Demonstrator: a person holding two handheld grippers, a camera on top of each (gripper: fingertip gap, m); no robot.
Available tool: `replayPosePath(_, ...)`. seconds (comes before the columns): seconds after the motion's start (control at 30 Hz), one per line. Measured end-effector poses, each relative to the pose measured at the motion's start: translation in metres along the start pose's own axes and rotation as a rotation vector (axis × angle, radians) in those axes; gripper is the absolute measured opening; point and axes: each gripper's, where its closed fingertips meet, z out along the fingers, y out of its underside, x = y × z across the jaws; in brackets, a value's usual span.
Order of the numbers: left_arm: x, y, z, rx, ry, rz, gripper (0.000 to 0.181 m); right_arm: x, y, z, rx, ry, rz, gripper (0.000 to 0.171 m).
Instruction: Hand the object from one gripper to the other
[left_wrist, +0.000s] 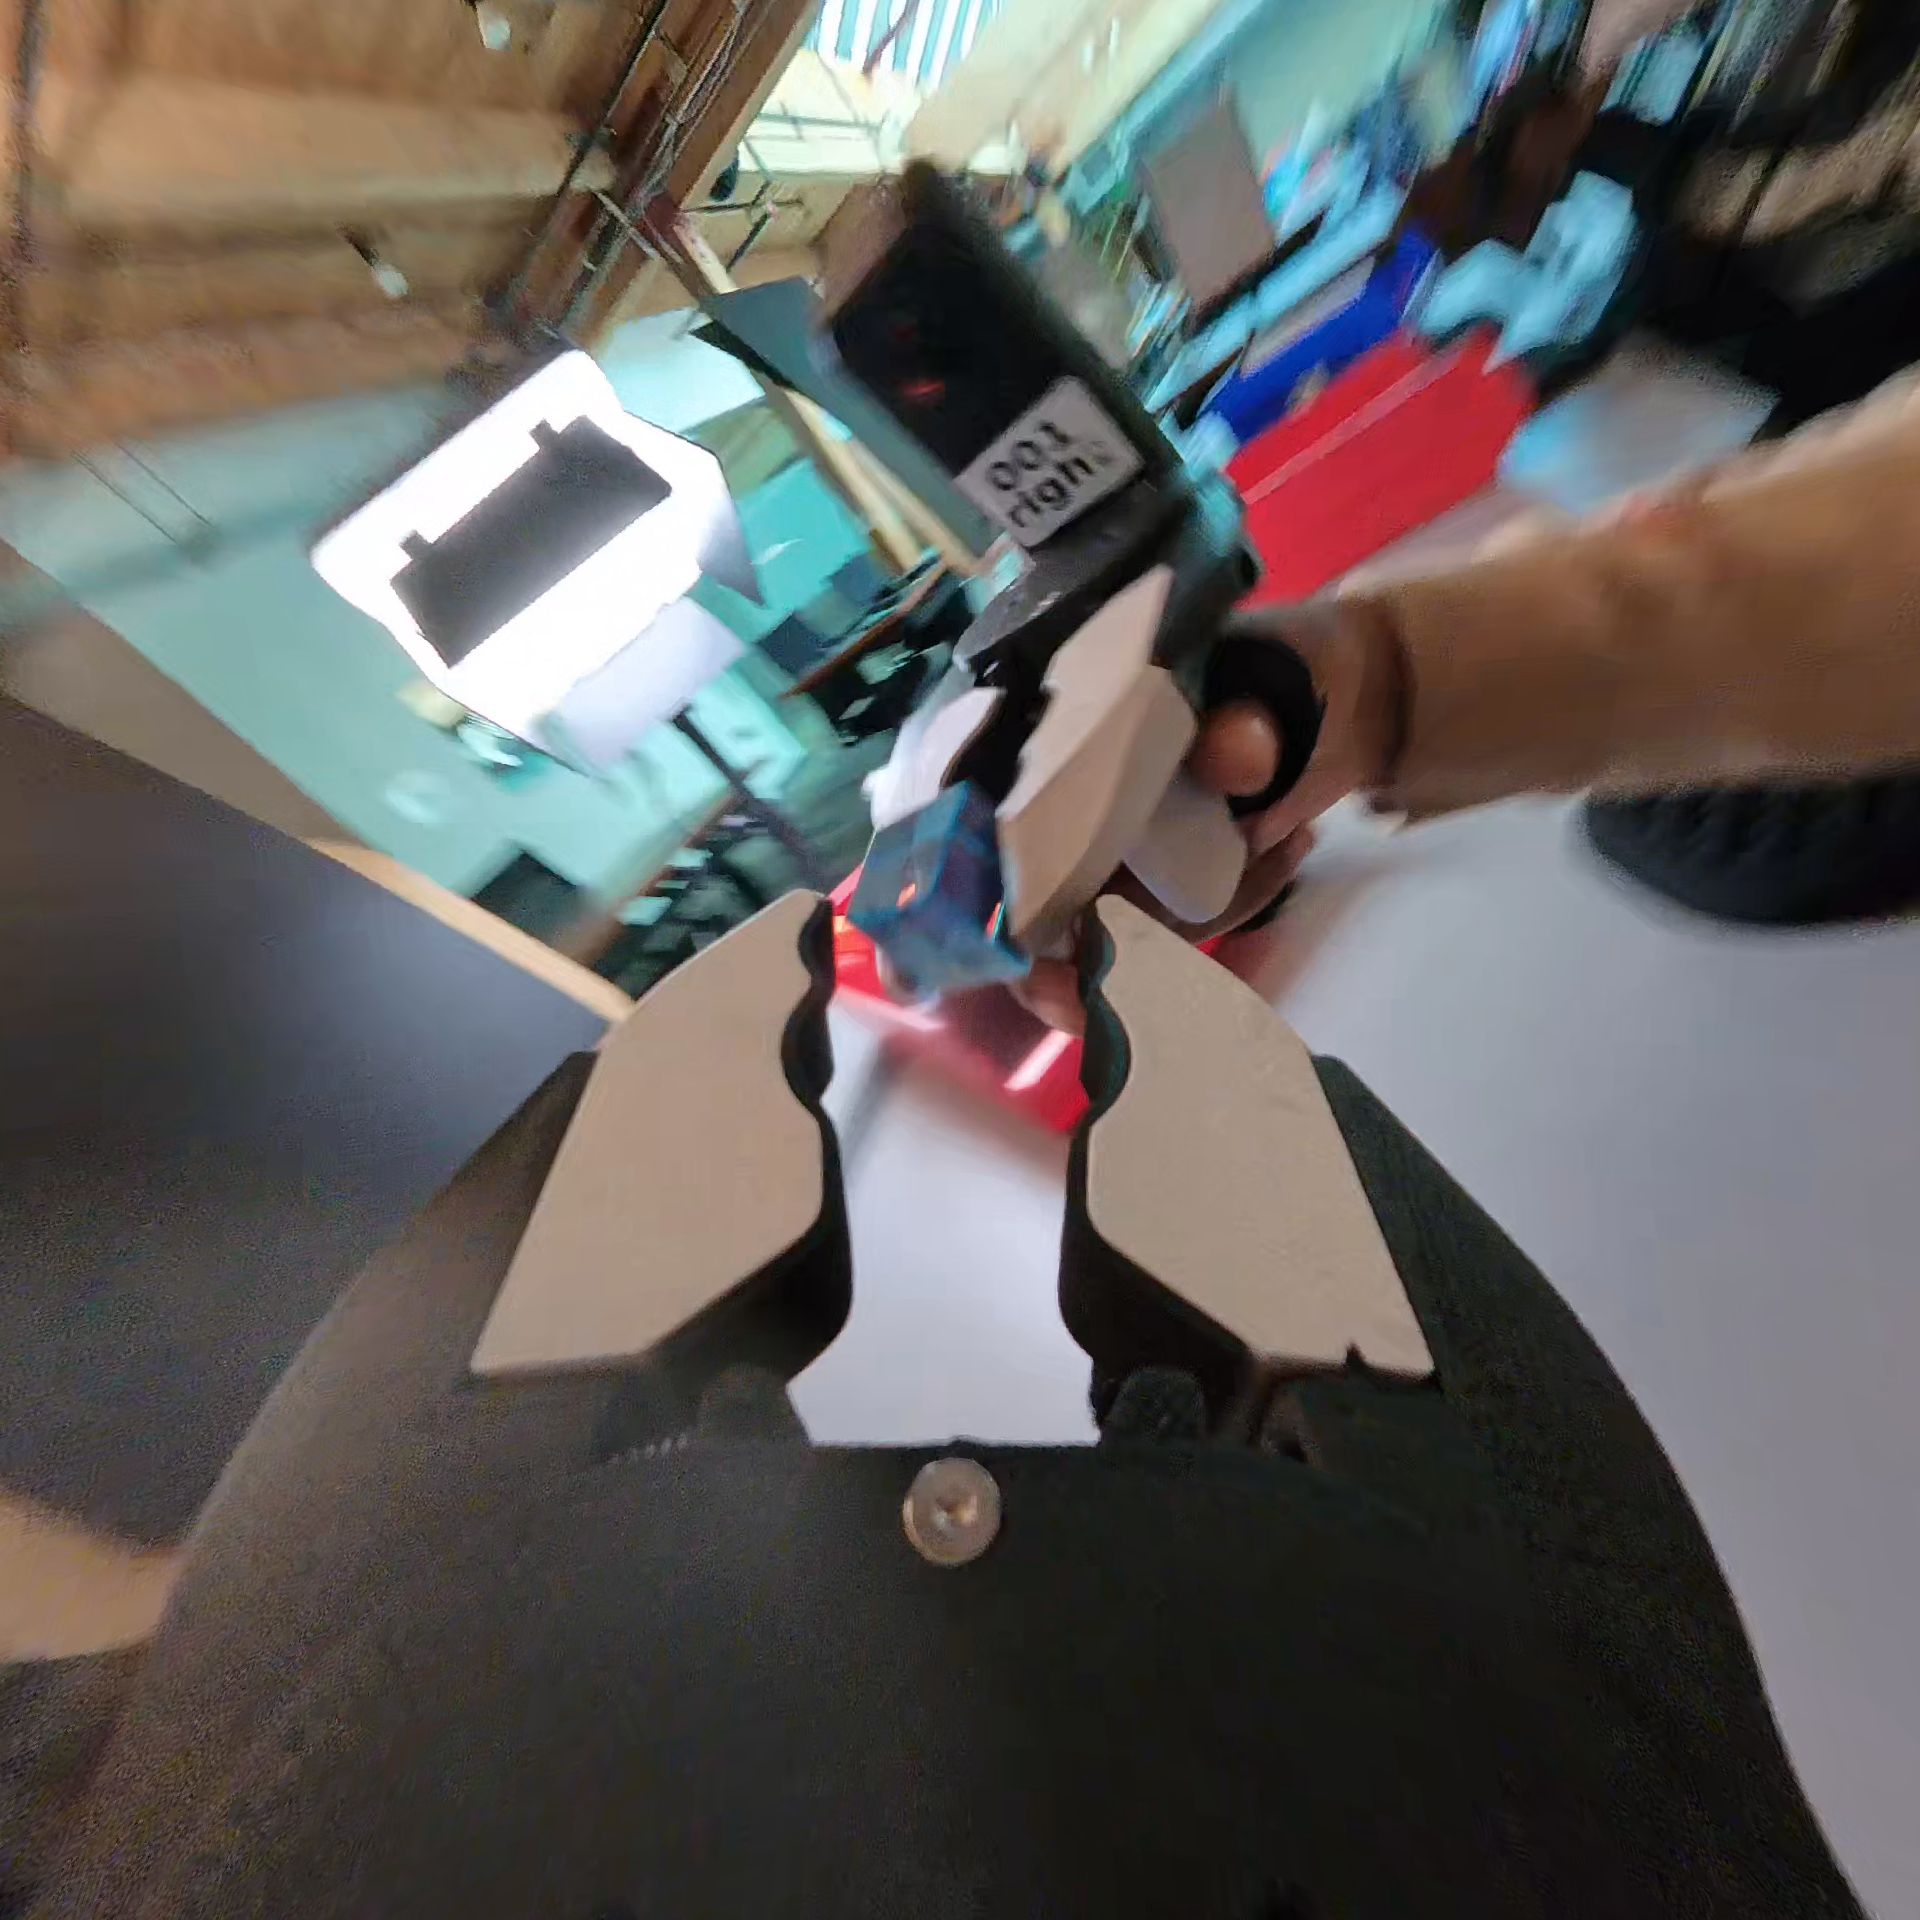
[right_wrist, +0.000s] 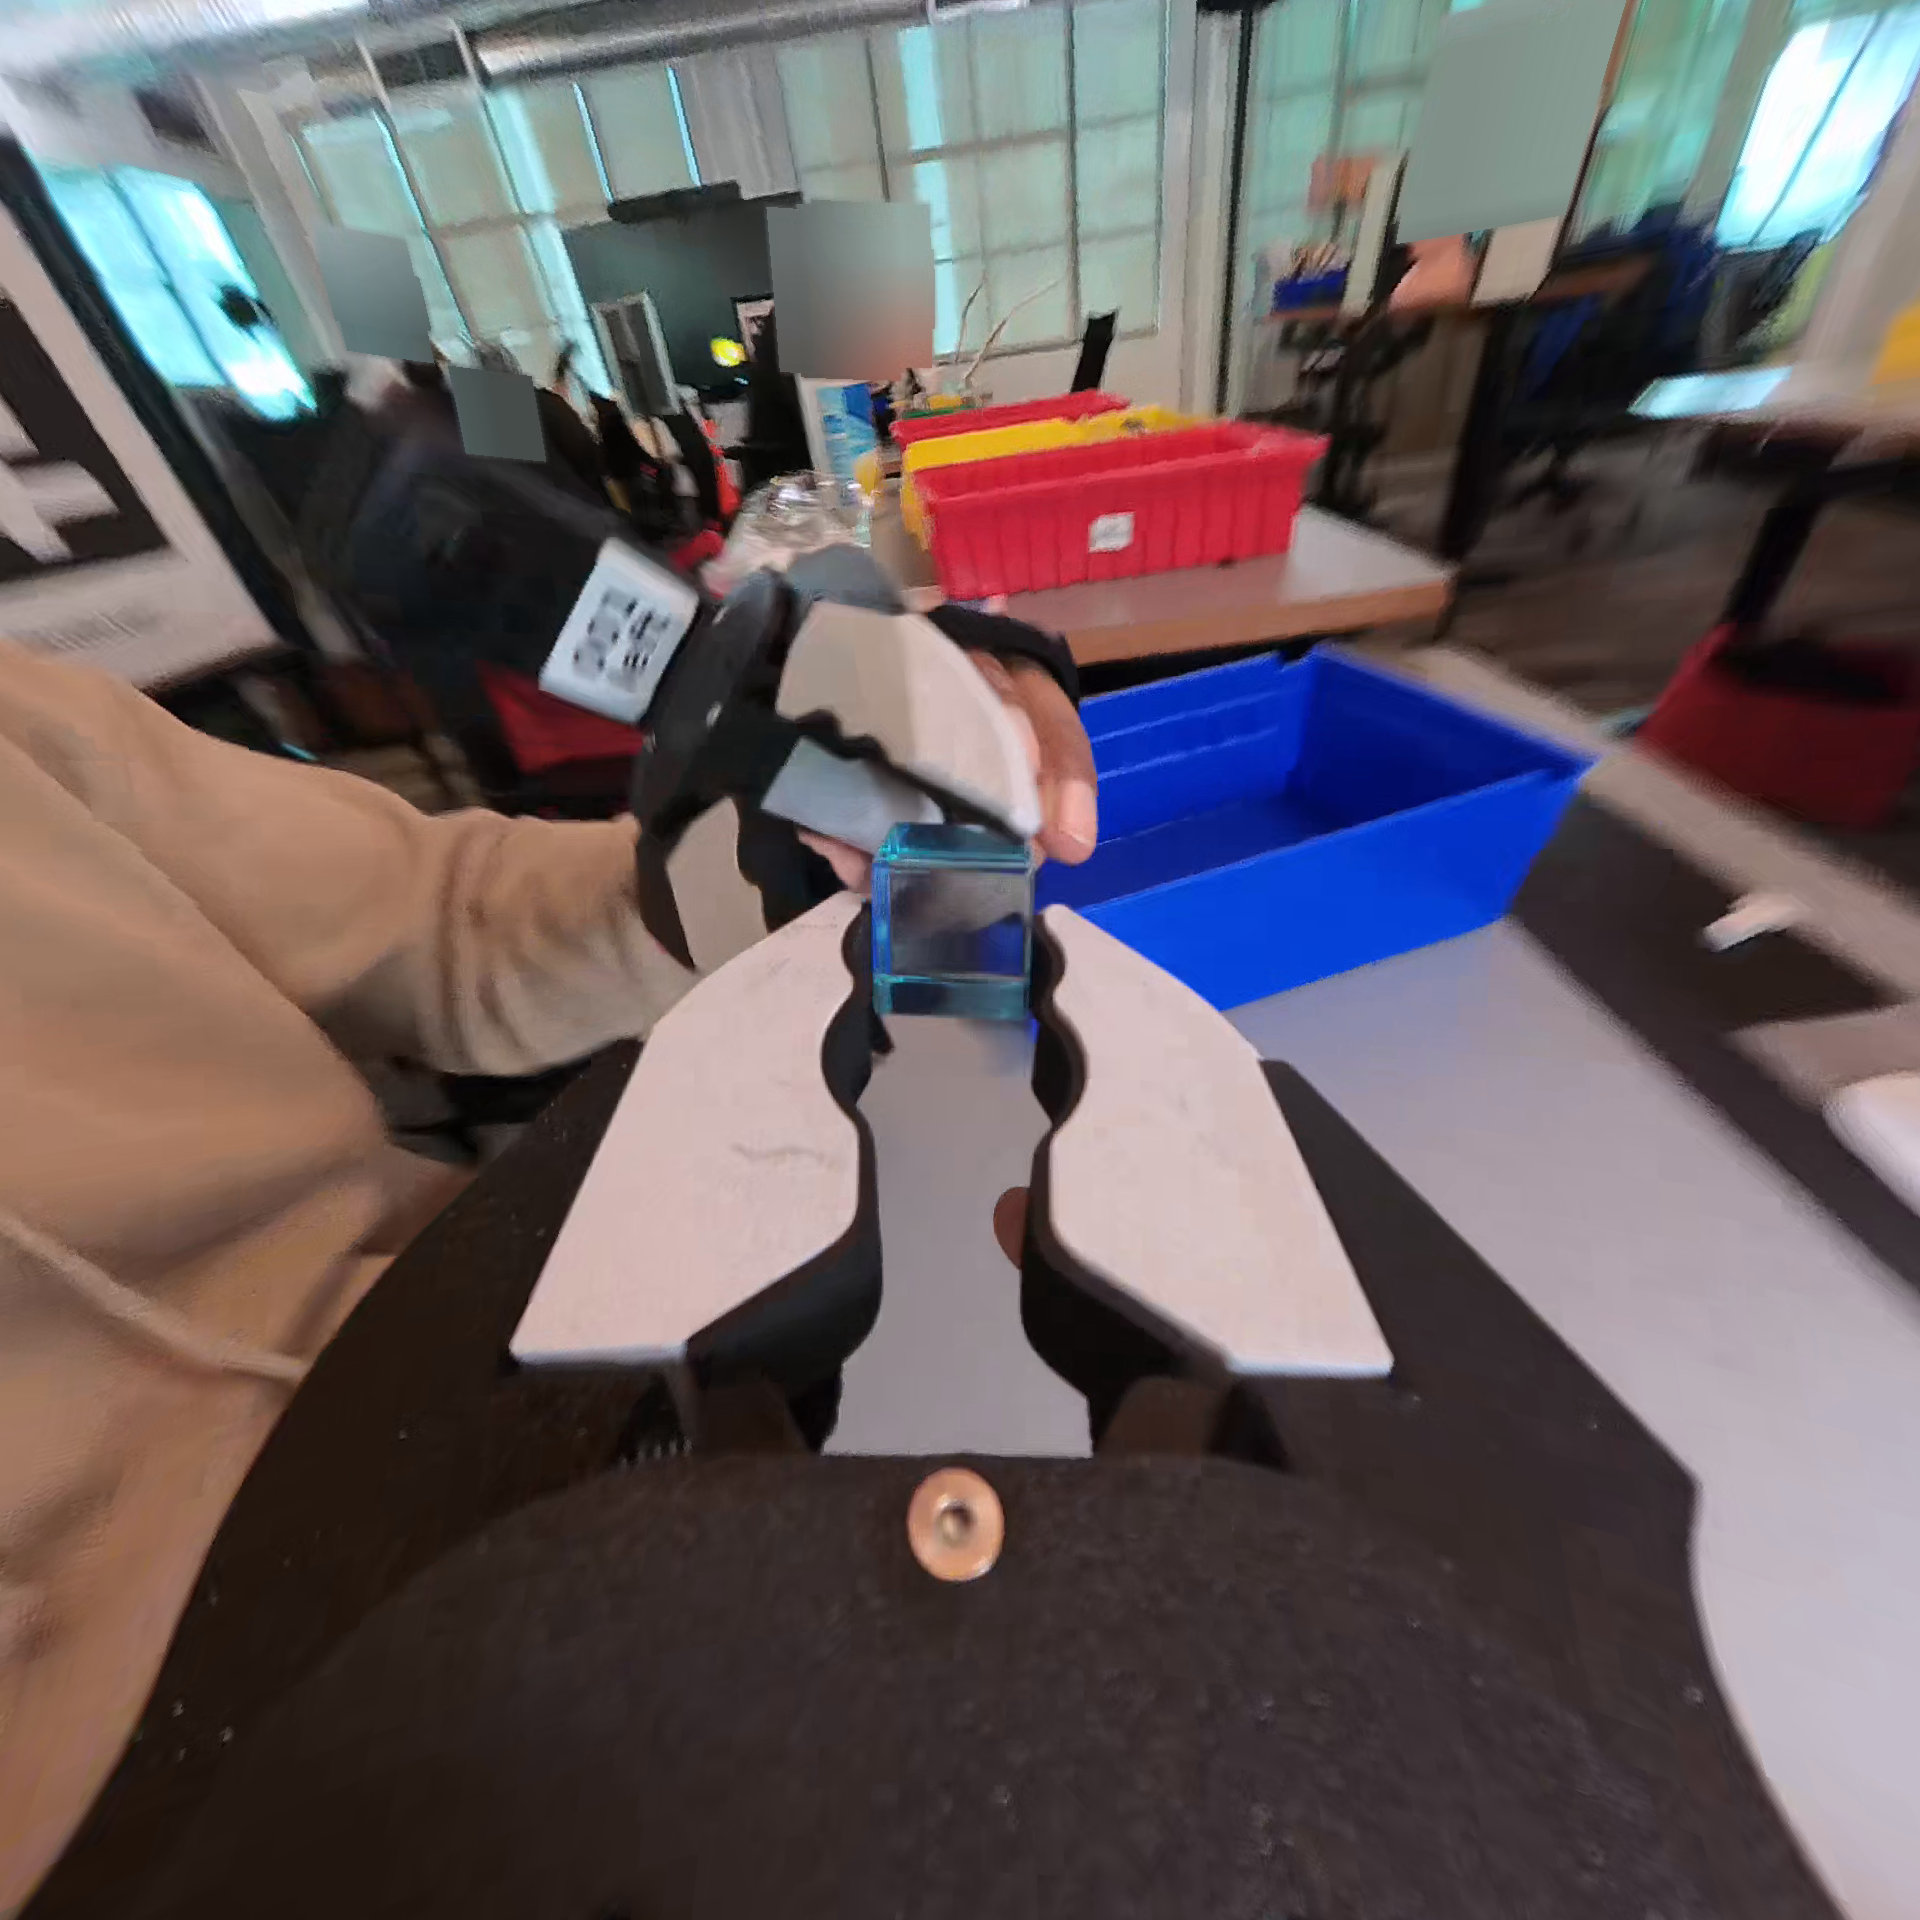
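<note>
Where grey table (right_wrist: 1455, 1091) ends | blue bin (right_wrist: 1351, 831) | background blurred, perhaps workshop

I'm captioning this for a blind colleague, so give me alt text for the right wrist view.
The right gripper holds a clear blue cube between its fingertips, while the left gripper, held by a hand in a tan sleeve, reaches in just above the cube. Behind them, a blue bin sits on a grey table, with red and yellow bins farther back.
</note>
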Motion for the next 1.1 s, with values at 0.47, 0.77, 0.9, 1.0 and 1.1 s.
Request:
replayPosePath(0.47,0.015,-0.027,-0.011,0.21,0.693,-1.282,0.029,-0.021,-0.003,0.0,-0.142,0.296,-1.096,0.027)
replayPosePath(0.77,-0.018,-0.003,-0.005,0.038,0.007,-0.3,0.029,0.0,-0.004,-0.011,-0.081,0.11,-0.181,0.056)
replayPosePath(0.9,-0.011,0.004,0.001,-0.062,-0.149,0.15,0.029,-0.005,-0.009,-0.005,0.019,-0.053,0.175,0.056)
replayPosePath(1.0,-0.006,0.014,0.008,-0.152,-0.22,0.414,0.029,0.009,0.006,0.004,-0.051,0.066,0.184,0.043)
replayPosePath(1.1,-0.004,0.019,0.011,-0.15,-0.217,0.396,0.031,0.02,0.014,0.002,-0.128,0.182,0.079,0.034)
